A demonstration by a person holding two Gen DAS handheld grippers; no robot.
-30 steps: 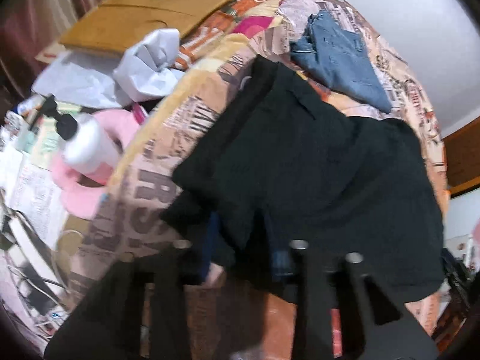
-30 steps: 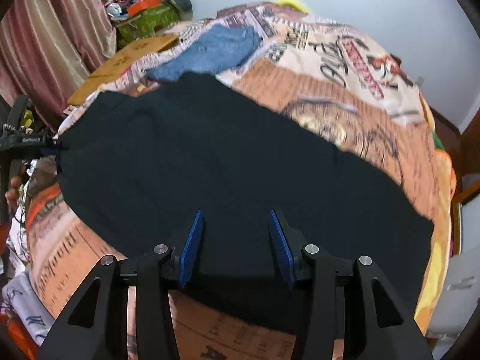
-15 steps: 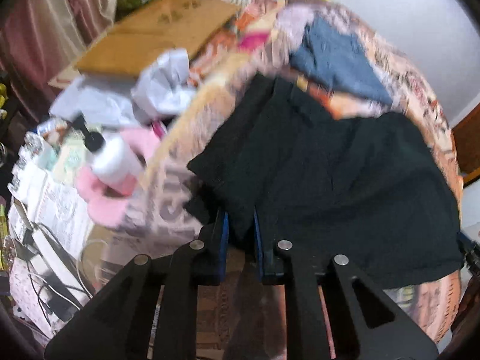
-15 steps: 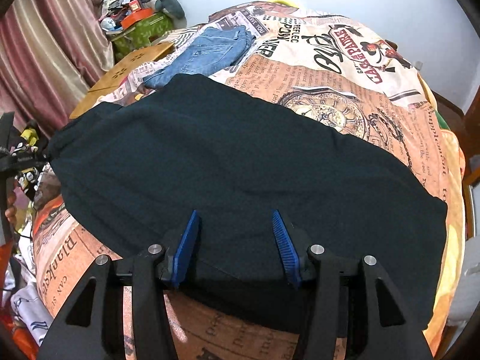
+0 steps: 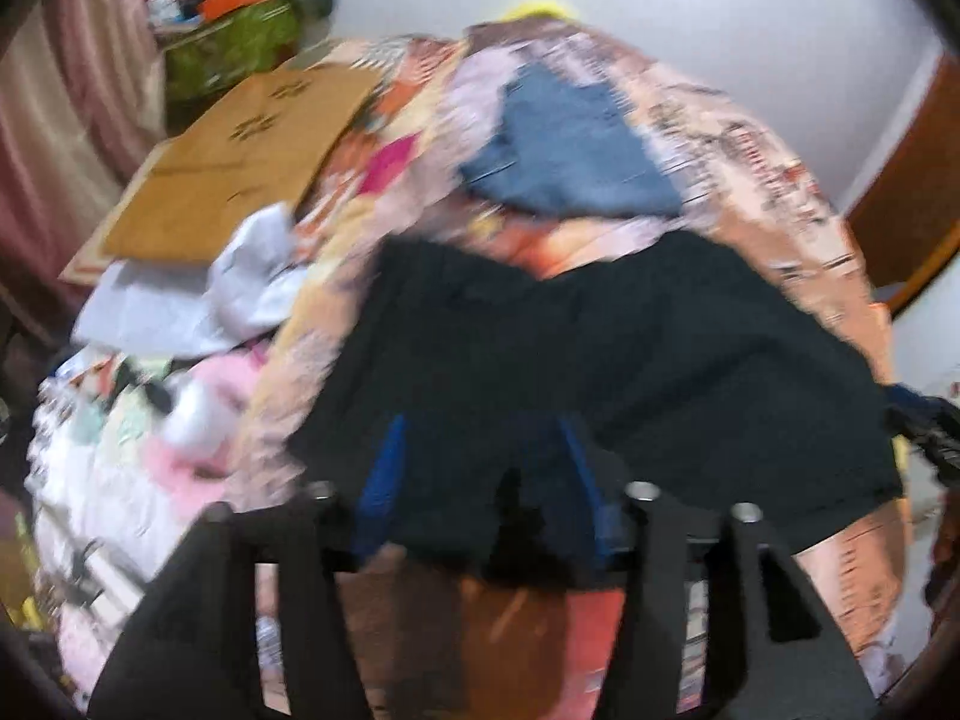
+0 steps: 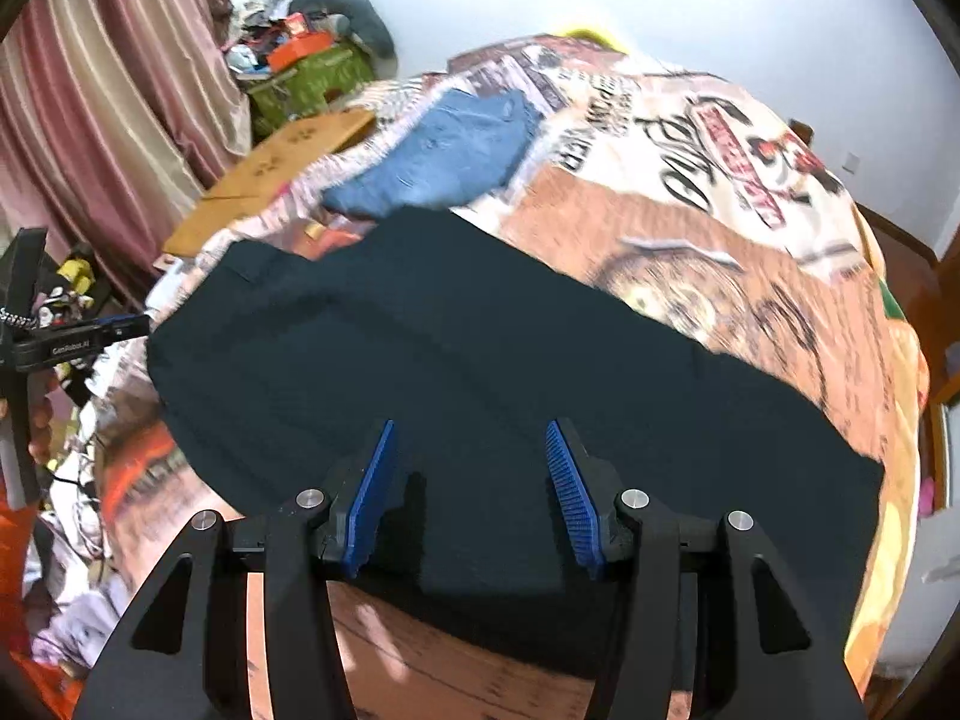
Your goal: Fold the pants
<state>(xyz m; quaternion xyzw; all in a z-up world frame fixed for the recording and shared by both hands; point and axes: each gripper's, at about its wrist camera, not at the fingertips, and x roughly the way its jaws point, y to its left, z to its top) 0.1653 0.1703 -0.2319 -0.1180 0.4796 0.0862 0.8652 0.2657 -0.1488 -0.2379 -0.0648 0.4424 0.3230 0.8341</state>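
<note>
Pants (image 6: 480, 372) flat beneath both tools (image 6: 471, 489) (image 5: 480, 468), jaws spread.

Left tongs (image 6: 129, 324), seen at edge of right wrist view: small white lettering on black body, roughly "GenRobot.AI", partly blurred. Bedspread (image 6: 708, 192): large printed lettering, blurred, not readable. Left wrist view: nothing legible.

Left tool (image 5: 480, 468), right tool (image 6: 471, 480): black frames, blue ribbed pads, silver screws.
</note>
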